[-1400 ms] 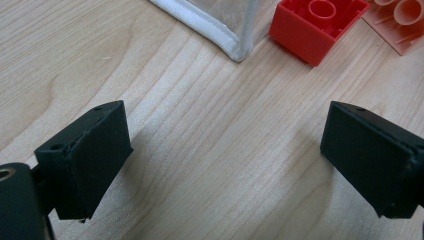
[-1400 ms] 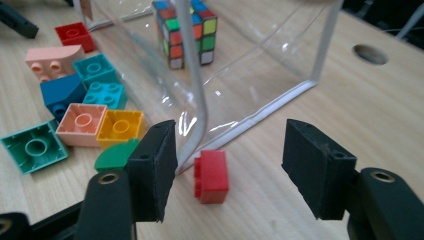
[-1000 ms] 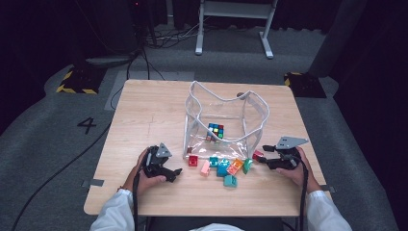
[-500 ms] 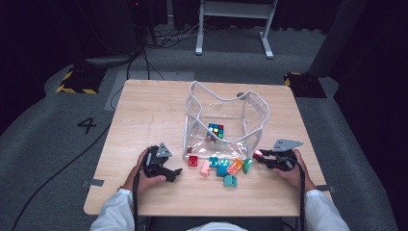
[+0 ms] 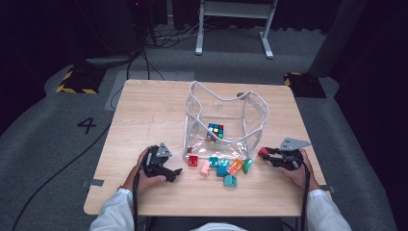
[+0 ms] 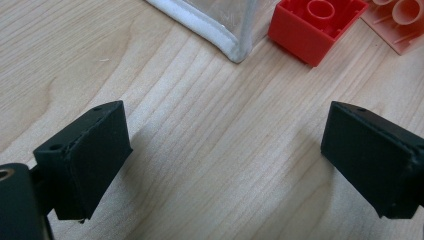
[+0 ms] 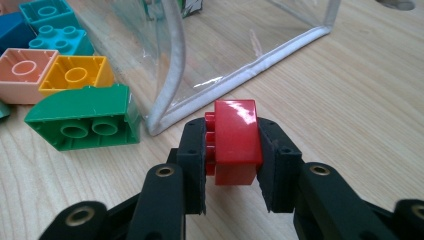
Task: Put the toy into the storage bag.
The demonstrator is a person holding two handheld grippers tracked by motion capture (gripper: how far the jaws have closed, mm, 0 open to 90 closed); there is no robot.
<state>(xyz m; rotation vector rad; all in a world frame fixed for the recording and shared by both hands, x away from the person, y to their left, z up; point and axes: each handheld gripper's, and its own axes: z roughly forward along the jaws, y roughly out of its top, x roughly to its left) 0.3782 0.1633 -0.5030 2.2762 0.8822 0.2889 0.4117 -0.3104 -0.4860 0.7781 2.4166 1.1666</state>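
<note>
My right gripper is shut on a small red brick, its pads pressed against the brick's two sides; the jaws have just been closing on it. It sits low over the table at the right front corner of a clear plastic bag, with the red brick at its tip. My left gripper stands open over bare wood, with nothing between its pads. It rests left of the bag, short of another red brick. A colour cube lies inside the bag.
Loose bricks lie in front of the bag: red, pink, blue, orange, green and teal. The green brick lies just left of my right gripper's jaws. The table's front edge is near both hands.
The right gripper's jaws have closed onto the small red brick beside the bag's corner. The left hand and its gripper have stayed where they were.
</note>
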